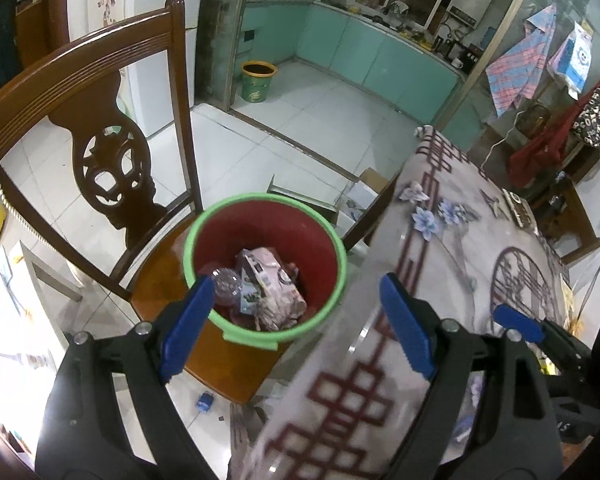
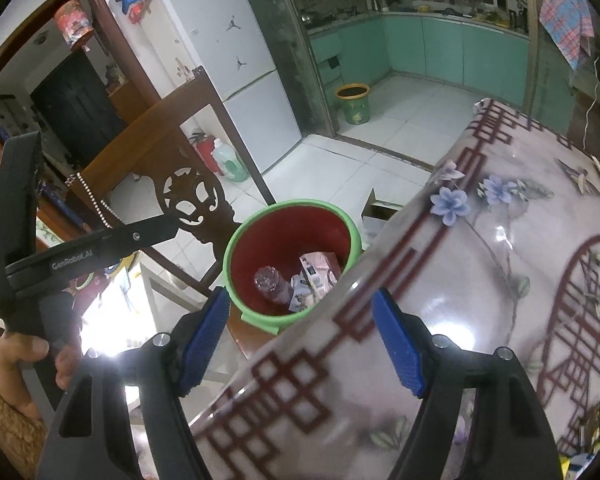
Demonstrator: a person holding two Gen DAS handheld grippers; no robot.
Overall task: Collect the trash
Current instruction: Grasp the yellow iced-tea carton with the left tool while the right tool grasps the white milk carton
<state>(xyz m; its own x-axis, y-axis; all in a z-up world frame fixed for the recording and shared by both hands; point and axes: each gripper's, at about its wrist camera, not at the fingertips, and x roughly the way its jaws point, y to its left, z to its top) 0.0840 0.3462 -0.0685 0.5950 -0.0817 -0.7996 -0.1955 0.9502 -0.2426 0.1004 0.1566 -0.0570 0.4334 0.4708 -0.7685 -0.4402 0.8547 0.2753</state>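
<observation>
A red trash bin with a green rim (image 1: 265,200) stands on the seat of a wooden chair (image 1: 100,92) beside the table. Inside it lie a crumpled pink wrapper (image 1: 274,292) and a clear plastic bottle (image 1: 224,282). The bin also shows in the right wrist view (image 2: 296,204), with the bottle (image 2: 270,282) and wrapper (image 2: 318,268) inside. My left gripper (image 1: 296,320) is open and empty, just above the bin's near rim. My right gripper (image 2: 300,336) is open and empty, over the table edge next to the bin.
The table (image 1: 460,280) has a floral cloth with a red lattice pattern under clear plastic. A cardboard box (image 1: 364,188) lies on the tiled floor behind the bin. A second green bin (image 1: 258,80) stands in the kitchen doorway. A fridge (image 2: 228,80) stands behind the chair.
</observation>
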